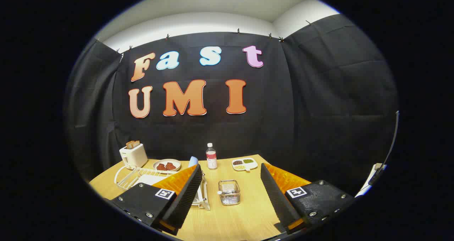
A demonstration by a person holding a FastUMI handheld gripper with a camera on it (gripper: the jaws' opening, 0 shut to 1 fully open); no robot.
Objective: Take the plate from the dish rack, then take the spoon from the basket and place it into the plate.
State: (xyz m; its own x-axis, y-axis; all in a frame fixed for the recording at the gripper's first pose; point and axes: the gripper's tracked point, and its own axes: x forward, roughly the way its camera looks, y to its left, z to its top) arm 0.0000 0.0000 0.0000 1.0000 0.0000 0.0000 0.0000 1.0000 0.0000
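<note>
Gripper (230, 191) fingers stand wide apart, nothing held, raised above the wooden table (244, 216). Bare tabletop lies between and ahead of them, broken by the small metal basket (229, 192) standing in the gap. The white wire dish rack (142, 175) lies behind the left finger. Beyond, near the cloth wall: toaster (133, 155), plate of food (166, 165), bottle (211, 156), divided dish (244, 163), with open strips between them
</note>
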